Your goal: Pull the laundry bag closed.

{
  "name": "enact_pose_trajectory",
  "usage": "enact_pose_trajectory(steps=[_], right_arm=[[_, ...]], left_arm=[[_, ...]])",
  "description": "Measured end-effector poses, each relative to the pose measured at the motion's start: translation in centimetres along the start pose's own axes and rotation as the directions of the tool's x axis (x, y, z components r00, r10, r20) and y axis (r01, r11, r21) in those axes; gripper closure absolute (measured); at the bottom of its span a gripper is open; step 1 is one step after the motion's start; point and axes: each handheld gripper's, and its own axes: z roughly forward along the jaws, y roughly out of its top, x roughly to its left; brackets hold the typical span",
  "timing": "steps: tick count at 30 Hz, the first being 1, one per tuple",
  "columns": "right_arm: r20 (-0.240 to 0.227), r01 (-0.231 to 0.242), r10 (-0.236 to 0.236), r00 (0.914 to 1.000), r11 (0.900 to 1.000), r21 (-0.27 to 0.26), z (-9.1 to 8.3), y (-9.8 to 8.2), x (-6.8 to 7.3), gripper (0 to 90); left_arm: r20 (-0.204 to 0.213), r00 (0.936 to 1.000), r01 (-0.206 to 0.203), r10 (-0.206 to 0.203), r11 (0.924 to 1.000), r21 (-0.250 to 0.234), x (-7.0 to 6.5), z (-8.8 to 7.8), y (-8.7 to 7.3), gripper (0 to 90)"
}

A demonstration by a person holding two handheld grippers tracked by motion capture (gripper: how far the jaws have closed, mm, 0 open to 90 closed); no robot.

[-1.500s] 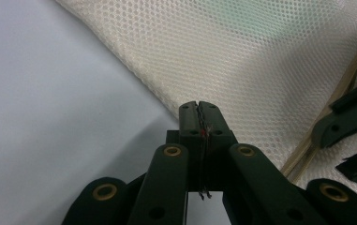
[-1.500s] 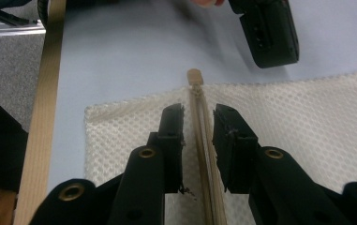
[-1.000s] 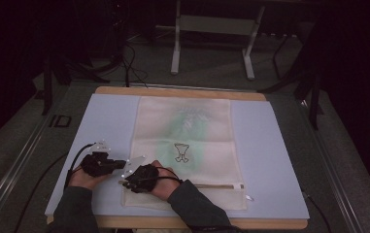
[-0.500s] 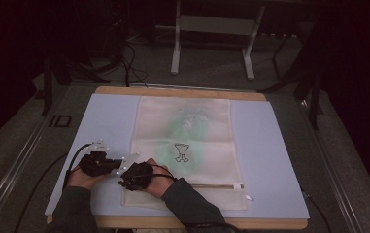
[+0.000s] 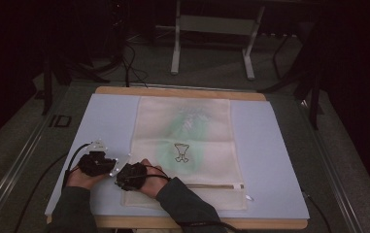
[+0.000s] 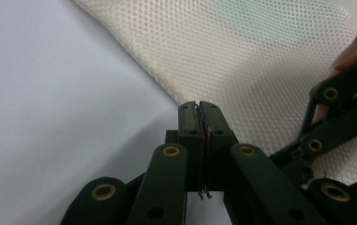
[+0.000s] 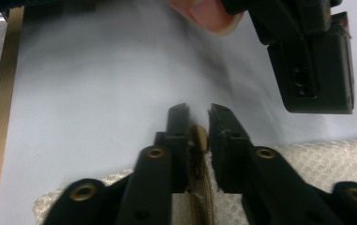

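A cream mesh bag [image 5: 187,145] lies flat on a pale blue mat [image 5: 270,160] that covers a wooden table [image 5: 182,91], its long side running away from the person; the weave is a fine honeycomb net, plain in the left gripper view [image 6: 270,56], with a soft green tint and a small dark outline print near the middle. A zipper [image 5: 211,186] runs straight across the near end, its white pull tab lying past the bag's right edge. Both grippers sit close together at the bag's near left corner. The left gripper [image 5: 95,162] rests on the mat just beside the bag's left edge; its black, flat-faced jaws are pressed together on that edge, with a thin sliver of material showing between the pads [image 6: 199,119]. The right gripper [image 5: 130,175] lies over the corner itself; its jaws have just been closing, and in the right gripper view [image 7: 197,122] they stand a narrow gap apart around the tan, ribbed zipper end [image 7: 198,140], the pads close against it, though whether they press it I cannot tell. The mat is smooth and bare left of the bag, and a wide strip lies open to the right and beyond the far end, with the wooden rim showing along the far and near sides.
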Motion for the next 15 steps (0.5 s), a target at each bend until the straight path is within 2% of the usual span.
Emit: enact_pose_trajectory(steps=[5, 9, 15], right_arm=[[-0.005, -0.014, 0.014, 0.9999, 1.000, -0.011, 0.0, 0.0, -0.1, 80.6], [-0.024, -0.038, 0.037, 0.9990, 0.998, -0.049, -0.5, -0.1, -0.5, 80.7], [-0.023, -0.041, 0.040, 0.9989, 0.997, -0.066, -1.0, -0.1, -0.5, 80.9]], left_arm=[[-0.005, 1.0000, 0.004, -0.004, 1.0000, -0.006, 0.1, -0.1, 0.0, 88.3], [-0.003, 1.0000, 0.007, -0.007, 1.0000, -0.007, 0.1, -0.2, -0.1, 88.3], [-0.006, 0.9999, 0.009, -0.009, 0.9998, -0.016, 0.2, -0.4, -0.1, 88.3]])
